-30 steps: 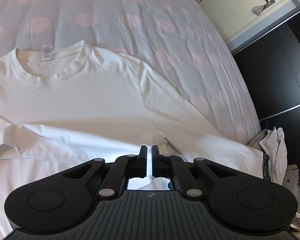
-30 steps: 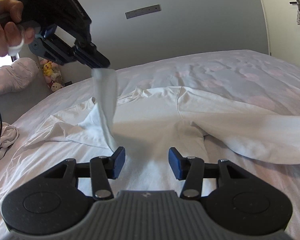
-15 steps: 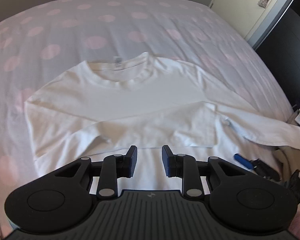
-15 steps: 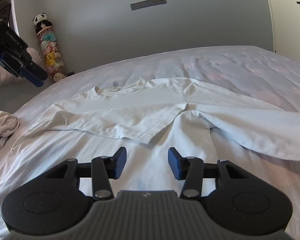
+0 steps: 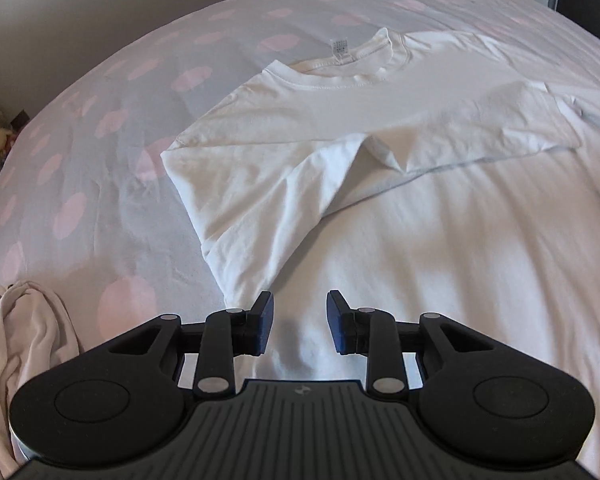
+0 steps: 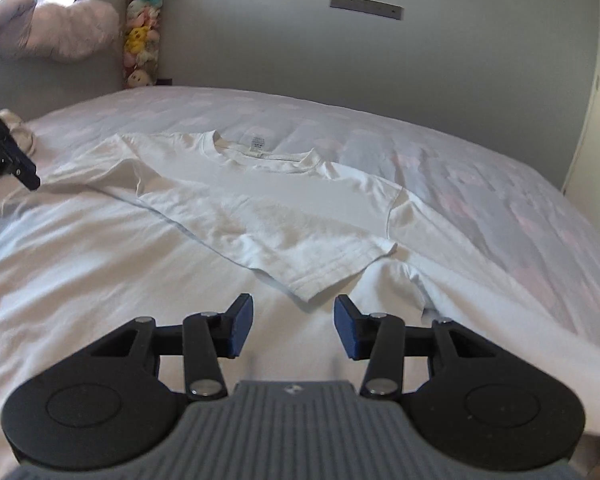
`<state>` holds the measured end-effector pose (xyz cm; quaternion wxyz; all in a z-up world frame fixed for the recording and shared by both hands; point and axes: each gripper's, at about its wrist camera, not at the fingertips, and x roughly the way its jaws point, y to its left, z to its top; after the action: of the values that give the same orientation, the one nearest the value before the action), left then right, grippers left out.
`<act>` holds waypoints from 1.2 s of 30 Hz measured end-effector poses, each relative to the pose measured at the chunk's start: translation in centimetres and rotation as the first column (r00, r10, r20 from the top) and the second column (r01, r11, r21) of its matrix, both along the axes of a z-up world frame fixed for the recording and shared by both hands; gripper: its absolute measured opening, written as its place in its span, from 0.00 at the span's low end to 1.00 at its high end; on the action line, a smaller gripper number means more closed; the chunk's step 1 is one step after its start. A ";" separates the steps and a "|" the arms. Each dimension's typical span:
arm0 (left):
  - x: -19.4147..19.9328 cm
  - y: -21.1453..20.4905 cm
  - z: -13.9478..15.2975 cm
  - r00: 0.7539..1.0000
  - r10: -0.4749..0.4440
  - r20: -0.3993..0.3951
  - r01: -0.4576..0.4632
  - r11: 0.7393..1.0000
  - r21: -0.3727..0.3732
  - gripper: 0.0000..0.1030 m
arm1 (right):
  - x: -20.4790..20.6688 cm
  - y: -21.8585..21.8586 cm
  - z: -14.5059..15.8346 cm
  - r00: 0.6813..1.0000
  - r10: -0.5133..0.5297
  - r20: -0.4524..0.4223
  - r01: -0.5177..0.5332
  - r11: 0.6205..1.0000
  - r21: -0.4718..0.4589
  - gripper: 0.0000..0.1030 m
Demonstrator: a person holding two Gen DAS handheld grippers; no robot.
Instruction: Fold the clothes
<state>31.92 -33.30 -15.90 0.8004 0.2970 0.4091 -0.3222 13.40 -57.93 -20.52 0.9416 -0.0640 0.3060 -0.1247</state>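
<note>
A white long-sleeved shirt (image 5: 380,184) lies spread flat on the bed, collar and label at the far side. One sleeve (image 5: 460,128) is folded across its chest; the right wrist view shows that sleeve's cuff (image 6: 320,268) just ahead of my right gripper (image 6: 294,330). My right gripper is open and holds nothing. The other sleeve (image 6: 480,276) stretches out to the right. My left gripper (image 5: 299,322) hovers open and holds nothing over the shirt's body, near its left folded edge. The left gripper's tip (image 6: 24,172) shows at the right wrist view's left edge.
The bed has a white sheet with pale pink dots (image 5: 80,208). A crumpled light garment (image 5: 16,340) lies at the bed's near left. A stack of plush toys (image 6: 142,36) stands against the grey wall, and a pink pillow (image 6: 60,32) lies beside it.
One second ago my left gripper was shut on the sleeve and held it up. It has laid the sleeve across the chest, opened, and swung left over the shirt's body.
</note>
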 end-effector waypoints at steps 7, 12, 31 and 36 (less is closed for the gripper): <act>1.4 0.4 -2.5 0.999 0.003 0.043 -0.003 1.000 -0.006 0.29 | 5.0 0.6 -2.4 0.969 0.121 -0.215 -0.176 0.950 -0.259 0.39; 2.0 1.5 -1.3 0.997 0.062 0.035 -0.058 0.994 -0.093 0.02 | 5.8 0.4 -1.5 0.960 0.142 -0.240 -0.210 0.935 -0.285 0.03; 1.7 6.0 1.7 0.996 0.087 0.002 -0.086 0.993 -0.082 0.00 | -3.0 3.3 -0.1 0.894 0.238 -0.380 -0.277 0.960 -0.051 0.07; 3.0 5.0 3.3 0.997 0.080 -0.015 -0.081 0.990 -0.118 0.02 | -3.2 1.2 3.0 0.929 0.199 -0.311 -0.214 0.977 -0.014 0.17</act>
<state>34.92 -28.31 -12.65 0.8268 0.2306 0.4051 -0.3149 10.19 -56.75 -17.55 0.8884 -0.1372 0.4375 -0.0206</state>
